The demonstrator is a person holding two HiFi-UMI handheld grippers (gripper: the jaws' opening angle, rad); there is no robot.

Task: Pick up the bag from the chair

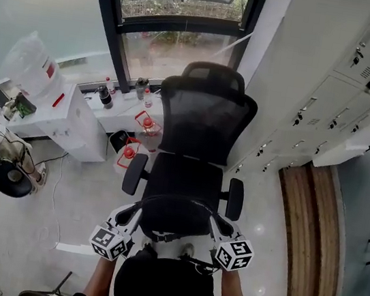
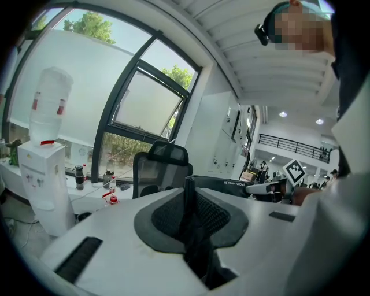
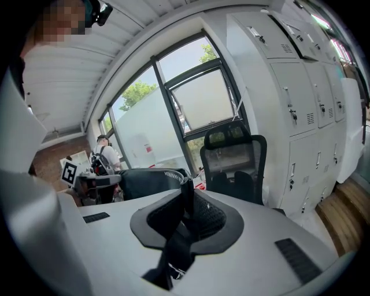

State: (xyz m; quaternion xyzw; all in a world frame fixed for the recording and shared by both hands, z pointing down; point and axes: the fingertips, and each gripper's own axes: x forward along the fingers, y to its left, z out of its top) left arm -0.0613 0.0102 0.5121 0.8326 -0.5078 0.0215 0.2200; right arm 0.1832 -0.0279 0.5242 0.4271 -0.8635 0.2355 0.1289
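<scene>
Two hand-held grippers meet over the near edge of a black mesh office chair (image 1: pixel 202 122), which stands at 12 o'clock from the person in the head view. The left gripper (image 1: pixel 132 213) has its jaws pressed together on a black strap (image 2: pixel 189 202) that runs up between them. The right gripper (image 1: pixel 217 224) is likewise clamped on a black strap (image 3: pixel 186 203). Between the two hangs the black fabric bag (image 1: pixel 174 219), spanning from one gripper to the other at the front edge of the seat; whether its underside touches the seat cannot be told. From the left gripper view the bag lies at 3 o'clock, with white print along its top edge, too small to read. At 10 o'clock from the chair stands a white water dispenser topped with a clear bottle (image 1: pixel 72 120), and small red-capped bottles (image 1: pixel 143 125) sit just beside the chair's left side. Tall white metal lockers (image 1: pixel 333 76) fill the wall at 2 o'clock
</scene>
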